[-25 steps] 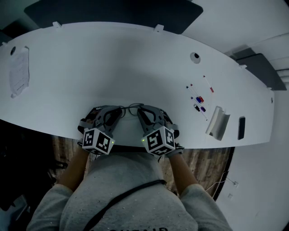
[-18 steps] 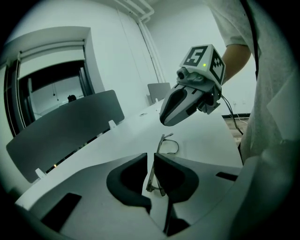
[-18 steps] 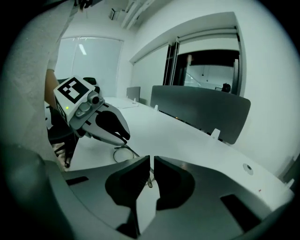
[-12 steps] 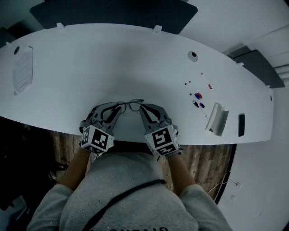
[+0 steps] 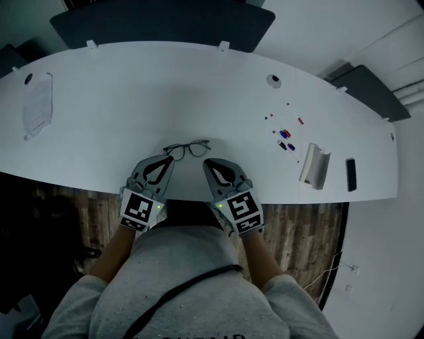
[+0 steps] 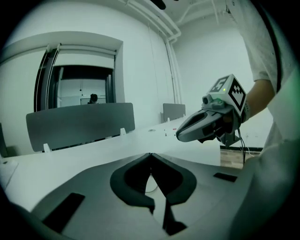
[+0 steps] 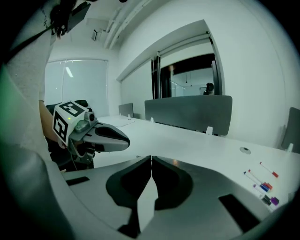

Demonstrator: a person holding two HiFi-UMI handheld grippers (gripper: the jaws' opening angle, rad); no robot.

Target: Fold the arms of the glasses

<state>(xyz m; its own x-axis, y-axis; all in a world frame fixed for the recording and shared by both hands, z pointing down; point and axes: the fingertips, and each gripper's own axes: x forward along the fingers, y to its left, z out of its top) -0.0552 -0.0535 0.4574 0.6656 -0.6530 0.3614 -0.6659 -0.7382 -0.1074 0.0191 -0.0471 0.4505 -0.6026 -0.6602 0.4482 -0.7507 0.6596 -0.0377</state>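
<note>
The glasses (image 5: 187, 149), thin and dark-framed, lie on the white table (image 5: 132, 99) just beyond both grippers, touching neither. My left gripper (image 5: 170, 158) hovers just behind their left end. Its jaws are closing to a touch with nothing between them, as the left gripper view shows (image 6: 150, 153). My right gripper (image 5: 206, 161) hovers behind the right end, its jaws also closing on nothing (image 7: 151, 157). Each gripper view shows the other gripper alongside; the glasses are hidden in both.
Several markers (image 5: 285, 136) lie at the right, with a grey stand (image 5: 313, 167) and a black phone (image 5: 350, 174) beyond them. A sheet of paper (image 5: 38, 106) lies far left. A dark divider (image 5: 165, 20) lines the far edge. The near table edge is under my wrists.
Both grippers have drawn back from the ends of the glasses and risen. The glasses now lie free on the table.
</note>
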